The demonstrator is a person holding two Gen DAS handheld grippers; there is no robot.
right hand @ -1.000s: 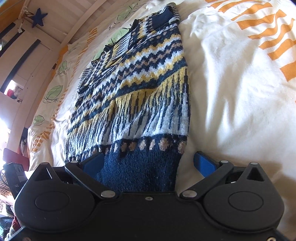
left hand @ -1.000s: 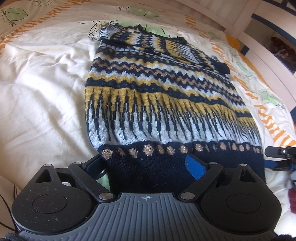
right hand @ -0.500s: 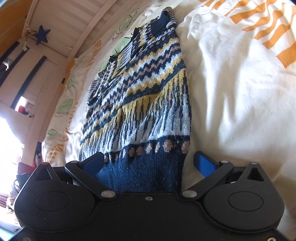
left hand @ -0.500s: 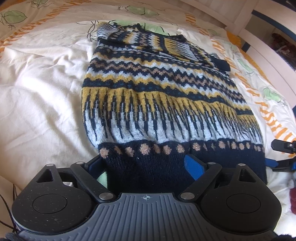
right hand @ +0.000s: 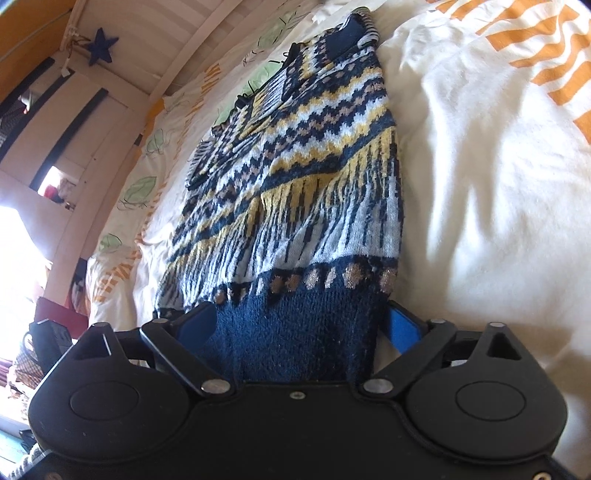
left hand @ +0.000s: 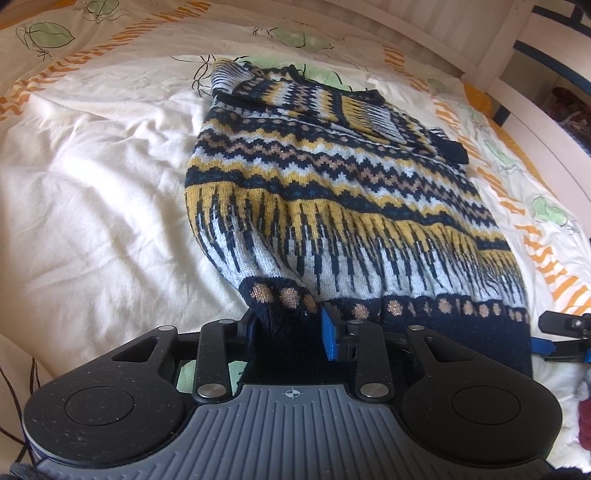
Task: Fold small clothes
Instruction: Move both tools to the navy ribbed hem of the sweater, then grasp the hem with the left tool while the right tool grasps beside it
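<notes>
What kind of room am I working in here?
Most likely a bedroom: the sweater lies on a leaf-print duvet, with a white slatted bed frame behind and a star decoration hanging nearby.

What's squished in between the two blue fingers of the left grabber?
The sweater's dark navy hem. In the left wrist view it is bunched between the left gripper's closing jaws.

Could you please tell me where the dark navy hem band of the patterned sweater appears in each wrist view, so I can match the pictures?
Left wrist: the navy hem band runs along the lower centre to right.
Right wrist: the navy hem band fills the bottom centre.
Shared landmark: the row of tan dots just above it.
</notes>
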